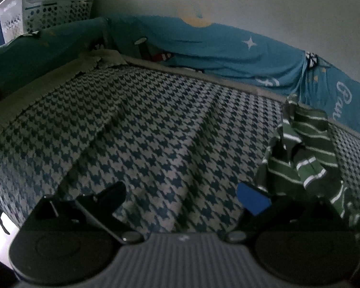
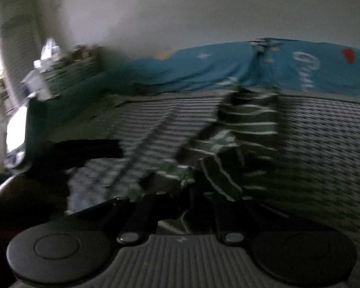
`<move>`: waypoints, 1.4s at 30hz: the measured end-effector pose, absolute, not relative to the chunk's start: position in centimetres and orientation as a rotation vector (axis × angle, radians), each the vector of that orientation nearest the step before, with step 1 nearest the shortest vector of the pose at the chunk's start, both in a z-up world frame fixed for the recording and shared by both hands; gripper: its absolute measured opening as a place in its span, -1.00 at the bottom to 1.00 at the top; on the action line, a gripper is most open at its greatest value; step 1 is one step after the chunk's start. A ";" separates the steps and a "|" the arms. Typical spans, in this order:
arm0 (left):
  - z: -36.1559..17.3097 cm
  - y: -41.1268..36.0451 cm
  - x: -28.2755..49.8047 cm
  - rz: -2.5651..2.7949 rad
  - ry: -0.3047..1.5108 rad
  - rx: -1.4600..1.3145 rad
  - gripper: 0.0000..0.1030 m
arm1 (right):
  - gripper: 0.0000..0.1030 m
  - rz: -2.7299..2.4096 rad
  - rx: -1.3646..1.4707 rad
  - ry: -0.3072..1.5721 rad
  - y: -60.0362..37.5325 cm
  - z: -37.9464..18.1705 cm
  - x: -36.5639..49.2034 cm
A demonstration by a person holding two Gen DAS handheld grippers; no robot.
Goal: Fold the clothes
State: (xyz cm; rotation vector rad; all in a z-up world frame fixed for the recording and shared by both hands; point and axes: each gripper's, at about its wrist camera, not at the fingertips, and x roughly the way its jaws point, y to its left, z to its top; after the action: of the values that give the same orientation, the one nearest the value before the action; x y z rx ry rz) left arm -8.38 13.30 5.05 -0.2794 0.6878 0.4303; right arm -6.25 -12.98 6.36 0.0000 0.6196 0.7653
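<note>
While the right gripper (image 2: 188, 192) jaws clench the striped shirt (image 2: 249, 120) above the bed (image 1: 156, 120) for spreading, left gripper (image 1: 182, 196) jaws gape empty.

Both views are dim and grainy, with dark, curved fisheye corners. Daylight glares from the left edge in the right wrist view, which is heavily motion-smeared. The left wrist view is sharper, though the striped garment (image 1: 302, 153) looks slightly blurred.

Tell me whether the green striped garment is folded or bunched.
Bunched: the green striped garment hangs crumpled in uneven folds above the houndstooth bedcover, pinched in the right claw.
</note>
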 end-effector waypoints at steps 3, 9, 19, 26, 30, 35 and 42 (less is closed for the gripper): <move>5.8 14.1 -8.9 0.437 0.662 -0.303 0.99 | -0.81 0.841 -0.010 0.627 -10.5 6.3 -7.1; 7.1 15.4 -9.9 0.451 0.621 -0.339 0.99 | -0.81 0.938 -0.066 0.645 -5.8 4.9 -8.3; 7.1 15.4 -10.0 0.428 0.621 -0.356 0.99 | -0.79 0.985 -0.145 0.761 -2.5 0.8 -8.0; 7.0 15.0 -9.8 0.413 0.631 -0.352 0.99 | -0.69 0.995 -0.122 0.878 -4.0 0.0 -7.5; 7.0 15.3 -9.9 0.427 0.628 -0.359 0.99 | -0.68 1.016 -0.068 0.877 -5.3 0.9 -7.4; 6.9 15.5 -9.9 0.441 0.632 -0.362 0.99 | -0.66 1.043 -0.024 0.831 -6.1 2.4 -7.2; 6.8 15.1 -9.6 0.438 0.638 -0.367 0.99 | -0.65 0.898 -0.015 0.737 -6.3 2.8 -4.4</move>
State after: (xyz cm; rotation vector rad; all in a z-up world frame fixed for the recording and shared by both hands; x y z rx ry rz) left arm -9.56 15.12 6.83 -0.3674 0.6381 0.4380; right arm -4.42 -6.32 2.80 -0.0149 0.7367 0.8977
